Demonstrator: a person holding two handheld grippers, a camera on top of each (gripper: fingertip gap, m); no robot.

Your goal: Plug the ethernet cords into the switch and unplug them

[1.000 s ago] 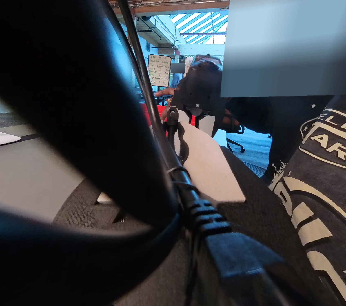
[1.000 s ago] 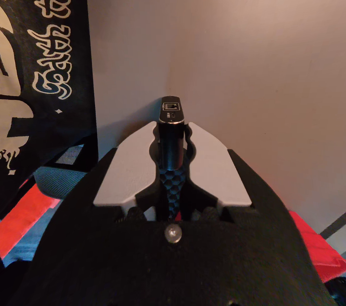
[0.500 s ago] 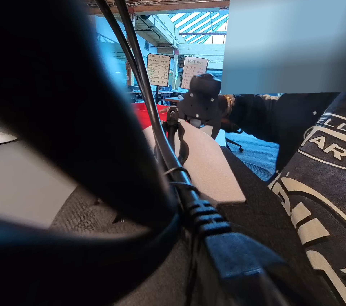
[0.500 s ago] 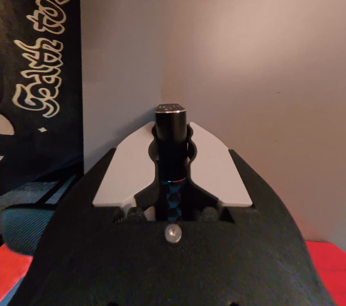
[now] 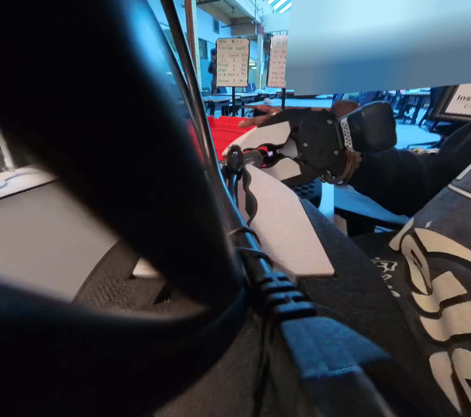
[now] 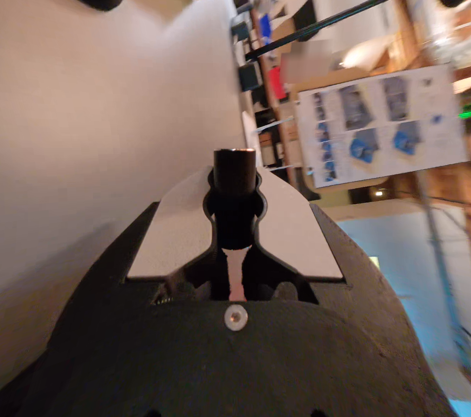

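Observation:
My left gripper (image 5: 235,170) is shut on a black ethernet cord (image 5: 244,234). The cord's plug (image 5: 235,157) sticks out past the white right finger (image 5: 280,223). The left finger is hidden behind a thick cable loop (image 5: 114,124) close to the lens. My right gripper (image 6: 234,176) is shut on a small dark switch (image 6: 234,167). In the left wrist view the right gripper (image 5: 244,158) lies side-on, and the switch (image 5: 253,159) has its end right at the plug. I cannot tell whether the plug is in the port.
A red bin (image 5: 224,132) and a grey table (image 5: 38,226) lie behind the grippers. A person's dark sleeve (image 5: 407,175) reaches in from the right. Whiteboards (image 5: 232,63) stand far back. The right wrist view is rolled sideways, with a white table surface (image 6: 114,98) and a poster board (image 6: 382,129). The tips of one gripper are about 11 cm away from the tips of the other.
The right gripper has rolled onto its side and brought the switch up to the cord's plug. Its view has swung from the bare table to the room. The left gripper has stayed shut on the cord.

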